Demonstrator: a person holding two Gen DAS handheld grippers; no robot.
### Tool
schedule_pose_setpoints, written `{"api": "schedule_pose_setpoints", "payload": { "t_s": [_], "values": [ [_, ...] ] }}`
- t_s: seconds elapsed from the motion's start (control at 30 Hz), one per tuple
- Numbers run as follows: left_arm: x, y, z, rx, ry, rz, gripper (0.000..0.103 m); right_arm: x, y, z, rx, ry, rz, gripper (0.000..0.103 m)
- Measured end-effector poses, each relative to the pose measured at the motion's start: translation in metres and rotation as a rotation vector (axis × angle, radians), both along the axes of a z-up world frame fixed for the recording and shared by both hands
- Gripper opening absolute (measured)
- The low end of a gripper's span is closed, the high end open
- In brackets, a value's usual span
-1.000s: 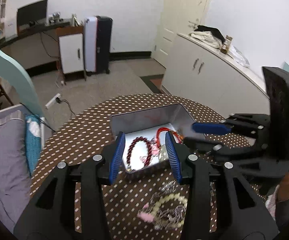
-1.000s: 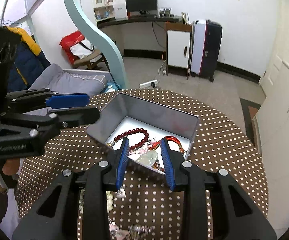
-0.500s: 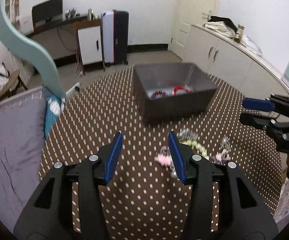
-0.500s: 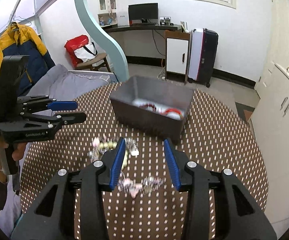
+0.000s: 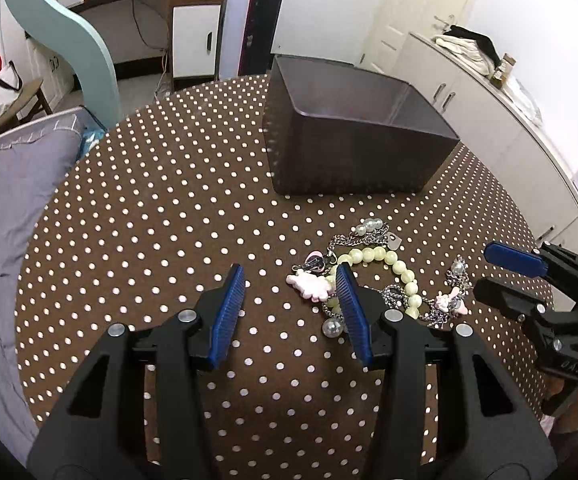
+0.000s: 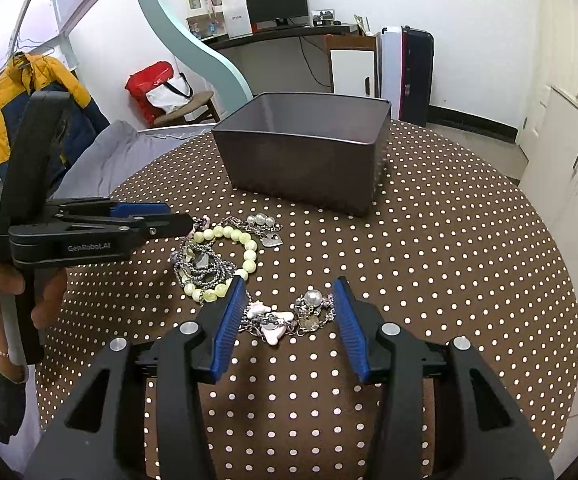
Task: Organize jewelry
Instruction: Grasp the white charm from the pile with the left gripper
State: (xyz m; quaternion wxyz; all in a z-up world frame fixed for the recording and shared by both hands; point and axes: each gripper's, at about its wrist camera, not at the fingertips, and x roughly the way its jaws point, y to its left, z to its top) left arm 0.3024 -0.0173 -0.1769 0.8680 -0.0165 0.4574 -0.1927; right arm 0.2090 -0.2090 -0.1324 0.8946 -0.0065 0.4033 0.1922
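The grey box (image 6: pixel 309 160) sits at the far side of the dotted table (image 6: pixel 469 260), well beyond both sets of jaws, and from this low angle nothing inside it can be seen. It seems to be the place where pieces are meant to end up, kept clear of the loose heap so that each can be carried across. The heap lies on the cloth on the near side of the box: a pale green bead bracelet (image 6: pixel 245 246) tangled with a silver chain (image 6: pixel 205 268), and, a little apart, a charm chain (image 6: pixel 289 318) with pink charms and a pearl.

The right gripper (image 6: pixel 289 322) points down at the cloth with its jaws about half open; they have just been widening. The charm chain lies directly between the blue pads, near their tips, but neither pad presses on it, so nothing is gripped. I judge this to be the lining-up for a pinch on that piece.

The left gripper (image 5: pixel 291 314) also stands about half open and holds nothing. Only bare cloth lies between its pads; the bracelet and a pink charm (image 5: pixel 309 286) sit just outside and beyond its right pad, partly hidden behind it. It looks to be waiting beside the heap, perhaps to steady the tangle.
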Motion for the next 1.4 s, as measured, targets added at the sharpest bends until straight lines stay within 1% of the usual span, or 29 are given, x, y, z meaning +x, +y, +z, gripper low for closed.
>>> {"api": "schedule_pose_setpoints", "payload": {
  "t_s": [0.1,0.2,0.23,0.27,0.3,0.33,0.4,0.5,0.53,0.63,0.93,1.0,1.07,1.2,1.3,1.4],
  "values": [
    [0.003,-0.004,-0.004,0.002,0.015,0.015,0.047,0.001,-0.001,-0.003,0.008,0.007,0.004,0.044],
    [0.004,-0.006,-0.005,0.008,0.004,0.023,0.046,0.002,-0.004,-0.005,0.012,0.01,0.005,0.044],
    [0.004,-0.007,-0.005,0.013,-0.002,0.024,0.044,0.002,-0.004,-0.005,0.014,0.012,0.005,0.044],
    [0.003,-0.008,-0.005,0.012,-0.009,0.02,0.037,0.002,-0.005,-0.006,0.015,0.012,0.005,0.044],
    [0.001,-0.008,-0.005,0.006,-0.013,0.012,0.033,0.002,-0.006,-0.005,0.015,0.011,0.003,0.044],
    [0.0,-0.008,-0.005,0.007,-0.018,0.009,0.032,0.002,-0.006,-0.005,0.016,0.01,0.003,0.044],
    [-0.003,-0.01,-0.005,0.008,-0.031,-0.008,0.025,0.001,-0.007,-0.004,0.019,0.008,0.002,0.045],
    [-0.01,-0.009,-0.006,-0.008,-0.039,-0.036,0.018,0.001,-0.008,-0.004,0.021,0.008,0.001,0.046],
    [-0.011,-0.008,-0.006,-0.021,-0.037,-0.044,0.017,0.001,-0.008,-0.004,0.02,0.009,0.001,0.046],
    [-0.012,-0.001,-0.007,-0.056,-0.031,-0.045,0.017,-0.001,-0.005,-0.004,0.018,0.01,0.007,0.046],
    [-0.016,0.044,-0.003,-0.225,0.009,-0.022,0.016,-0.003,0.0,0.001,0.022,0.001,0.016,0.046],
    [-0.017,0.05,0.0,-0.23,-0.001,-0.011,0.016,-0.003,0.004,0.002,0.02,-0.002,0.024,0.046],
    [-0.017,0.054,0.003,-0.253,-0.001,-0.01,0.016,-0.002,0.008,0.003,0.019,-0.002,0.029,0.046],
    [-0.019,0.064,0.007,-0.256,-0.017,0.003,0.016,0.004,0.017,0.005,0.013,-0.008,0.033,0.046],
    [-0.021,0.065,0.01,-0.254,-0.03,-0.001,0.016,0.015,0.023,0.003,-0.029,-0.013,0.023,0.046],
    [-0.022,0.064,0.014,-0.252,-0.039,-0.008,0.016,0.032,0.031,-0.003,-0.099,-0.008,0.017,0.046]
  ]
}}
